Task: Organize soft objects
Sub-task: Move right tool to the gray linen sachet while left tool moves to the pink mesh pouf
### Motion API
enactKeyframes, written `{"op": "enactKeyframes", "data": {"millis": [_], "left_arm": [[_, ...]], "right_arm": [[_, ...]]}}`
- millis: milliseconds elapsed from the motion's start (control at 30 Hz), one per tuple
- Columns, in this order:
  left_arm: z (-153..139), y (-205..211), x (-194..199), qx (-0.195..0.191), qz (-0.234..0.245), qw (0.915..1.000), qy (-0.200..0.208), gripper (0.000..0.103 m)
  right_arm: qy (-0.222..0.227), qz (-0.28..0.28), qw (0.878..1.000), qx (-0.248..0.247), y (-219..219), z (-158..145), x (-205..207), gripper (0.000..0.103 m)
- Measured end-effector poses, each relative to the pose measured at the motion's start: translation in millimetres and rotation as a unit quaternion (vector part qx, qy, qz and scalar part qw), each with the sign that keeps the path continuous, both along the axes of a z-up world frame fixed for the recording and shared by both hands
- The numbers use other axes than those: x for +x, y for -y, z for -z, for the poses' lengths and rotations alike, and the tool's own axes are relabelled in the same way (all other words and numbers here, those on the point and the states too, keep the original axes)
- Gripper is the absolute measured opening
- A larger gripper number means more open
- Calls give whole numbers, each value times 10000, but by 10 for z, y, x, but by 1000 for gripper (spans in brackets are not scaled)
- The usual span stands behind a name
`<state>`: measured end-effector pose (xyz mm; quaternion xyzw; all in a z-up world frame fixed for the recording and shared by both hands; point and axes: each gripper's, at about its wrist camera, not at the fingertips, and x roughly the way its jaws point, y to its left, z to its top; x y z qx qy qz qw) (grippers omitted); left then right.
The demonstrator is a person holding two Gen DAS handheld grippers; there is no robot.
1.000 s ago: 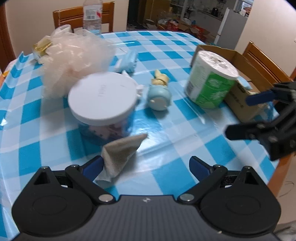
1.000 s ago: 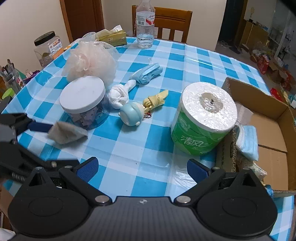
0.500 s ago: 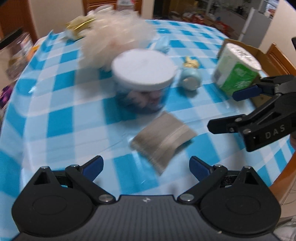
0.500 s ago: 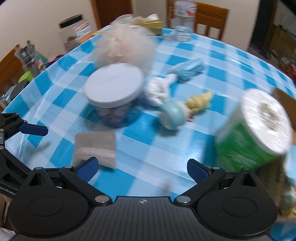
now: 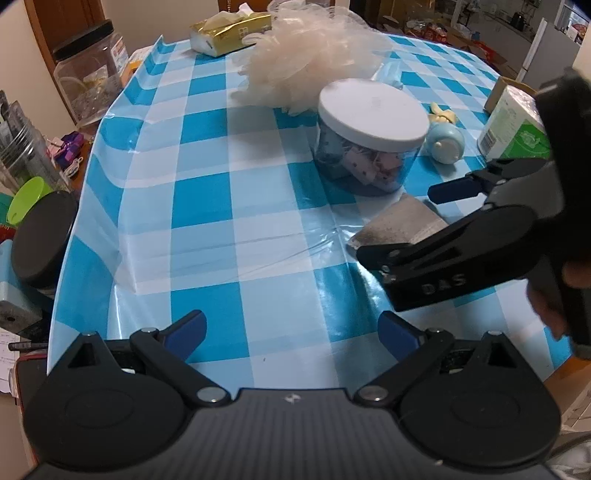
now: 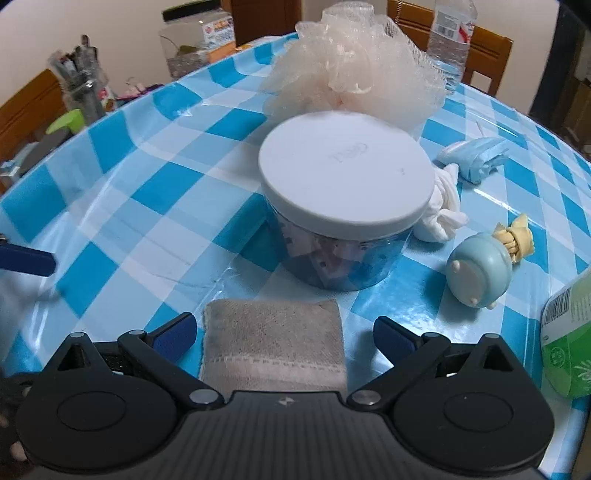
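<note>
A folded grey cloth (image 6: 273,339) lies flat on the checked tablecloth, between the open fingers of my right gripper (image 6: 282,334). In the left wrist view the cloth (image 5: 399,225) lies under the right gripper (image 5: 417,225), in front of the jar. My left gripper (image 5: 291,328) is open and empty over bare tablecloth at the near edge. A peach mesh bath pouf (image 6: 351,70), a white knotted cloth (image 6: 441,214), a blue face mask (image 6: 476,157) and a small blue doll (image 6: 480,269) lie behind and right of the jar.
A clear jar with a white lid (image 6: 345,173) stands just behind the cloth. A green-wrapped toilet roll (image 6: 570,339) stands right. A tissue pack (image 5: 229,33), a water bottle (image 6: 448,33) and chairs are at the back. Clutter lies off the table's left edge (image 5: 92,206).
My left gripper let go of the grey cloth and pulled back to the left. The cloth now lies flat on the table. My right gripper moved in until its open fingers straddle it.
</note>
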<state>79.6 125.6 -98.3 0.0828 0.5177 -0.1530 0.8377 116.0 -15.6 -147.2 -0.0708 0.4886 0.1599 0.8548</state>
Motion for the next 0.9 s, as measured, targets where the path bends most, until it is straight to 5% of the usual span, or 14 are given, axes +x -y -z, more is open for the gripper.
{"op": "enactKeyframes", "data": {"millis": [267, 500, 900], "left_arm": [[-23, 10, 42, -74, 128, 9999, 55, 99], [-137, 7, 124, -34, 203, 9995, 221, 99], [-710, 264, 913, -340, 495, 9924, 1074, 101]], "right_arm": [[86, 225, 9990, -372, 183, 34, -51, 103], [48, -156, 9996, -244, 170, 51, -83, 103], [189, -216, 9994, -182, 192, 50, -125, 103]]}}
